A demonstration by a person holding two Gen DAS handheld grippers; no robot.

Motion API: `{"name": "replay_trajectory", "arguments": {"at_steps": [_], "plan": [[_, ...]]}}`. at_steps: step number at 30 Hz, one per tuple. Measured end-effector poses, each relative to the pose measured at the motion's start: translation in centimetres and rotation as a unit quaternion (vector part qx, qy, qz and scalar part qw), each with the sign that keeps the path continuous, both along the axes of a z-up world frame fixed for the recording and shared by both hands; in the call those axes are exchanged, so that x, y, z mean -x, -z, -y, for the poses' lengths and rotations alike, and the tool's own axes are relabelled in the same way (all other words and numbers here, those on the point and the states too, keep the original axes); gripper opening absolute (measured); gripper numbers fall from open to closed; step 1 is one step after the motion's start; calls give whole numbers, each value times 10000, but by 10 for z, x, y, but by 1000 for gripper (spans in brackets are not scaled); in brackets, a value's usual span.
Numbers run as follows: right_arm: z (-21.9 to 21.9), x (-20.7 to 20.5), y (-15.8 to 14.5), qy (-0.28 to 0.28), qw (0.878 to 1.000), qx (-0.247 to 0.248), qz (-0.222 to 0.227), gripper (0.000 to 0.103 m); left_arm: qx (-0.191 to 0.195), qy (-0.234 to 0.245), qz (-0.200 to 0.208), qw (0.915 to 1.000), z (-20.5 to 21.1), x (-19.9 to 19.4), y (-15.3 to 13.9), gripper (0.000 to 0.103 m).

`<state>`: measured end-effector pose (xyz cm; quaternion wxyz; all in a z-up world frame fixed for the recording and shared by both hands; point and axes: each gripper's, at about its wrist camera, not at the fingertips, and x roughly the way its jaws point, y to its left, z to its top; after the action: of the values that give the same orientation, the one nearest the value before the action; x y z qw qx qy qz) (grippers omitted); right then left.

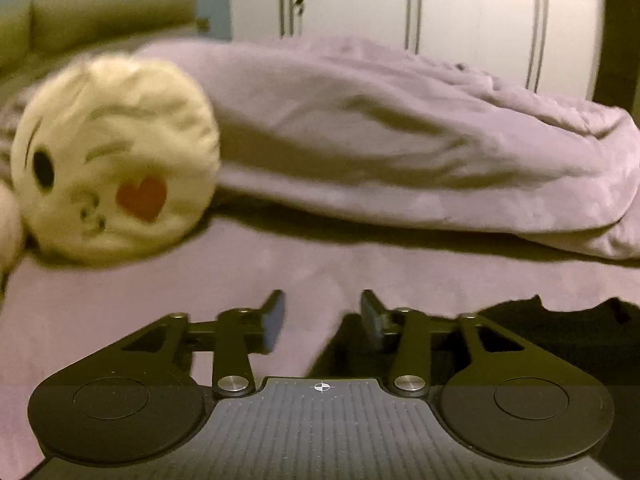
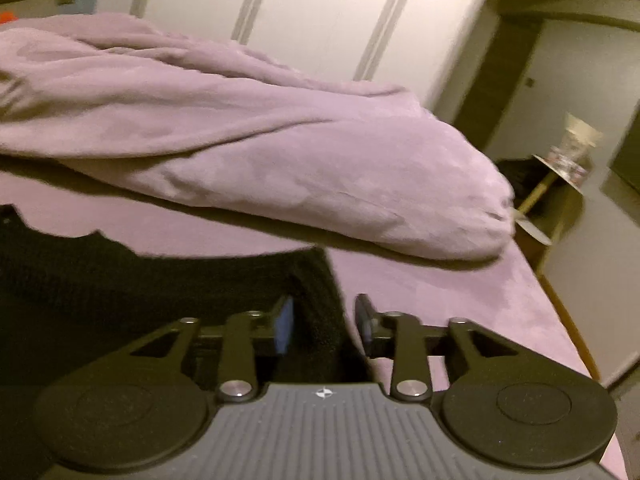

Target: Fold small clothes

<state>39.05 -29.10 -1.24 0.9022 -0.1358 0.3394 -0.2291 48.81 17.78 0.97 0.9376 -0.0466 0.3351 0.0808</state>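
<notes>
- Black garment lies flat on the purple bed sheet, spread across the near part of the bed; its long axis cannot be told, since much of it runs out of view to the left and under the gripper.
- Its far edge runs roughly left to right across the right wrist view, wavy at the left, with a right-hand edge dropping down toward the camera.
- In the left wrist view the same black garment sits low on the right, its ragged top edge facing the heaped blanket.
- Right gripper: jaws parted to a moderate gap, straddling the garment's right-hand edge; dark cloth lies between the fingers, and whether the pads touch it cannot be told.
- Left gripper: jaws also parted moderately, nothing clamped; bare sheet fills most of the gap, with the garment's left corner just under the right finger.
- Behind, a rumpled purple blanket lies heaped across the bed.
- A round cream emoji pillow with a red heart leans at the blanket's left end.
- White wardrobe doors stand beyond.
</notes>
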Motion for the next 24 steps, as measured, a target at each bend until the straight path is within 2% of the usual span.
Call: {"name": "replay_trajectory", "arguments": {"at_steps": [2,5,8,12,14,15,17,21,24], "plan": [[-1,9,-2,-164,9997,-206,-21,33,328,141,-162,9992,-6,13,3,57],[-19,14,2,-805,9952,-489,-282,34,447,366,-417,9975,-1,37,9,63],[-48,11,14,-1361,9859,-775,-596,34,551,493,-677,9950,12,64,16,64],[-96,4,36,-1985,9707,-1009,-904,33,668,658,-801,9924,31,101,25,71],[-116,-1,50,-1983,9685,-1104,-1027,33,665,696,-794,9922,39,113,29,73],[-123,-5,59,-1886,9700,-1123,-1044,29,627,725,-778,9923,44,116,32,74],[-133,-11,69,-1777,9749,-984,-908,28,454,731,-740,9935,52,119,35,75],[-123,-39,72,-1260,9796,-1401,-704,27,303,854,-617,9940,61,119,33,77],[-123,-57,79,-1183,9833,-1183,-721,26,397,815,-531,9945,62,120,27,77]]}}
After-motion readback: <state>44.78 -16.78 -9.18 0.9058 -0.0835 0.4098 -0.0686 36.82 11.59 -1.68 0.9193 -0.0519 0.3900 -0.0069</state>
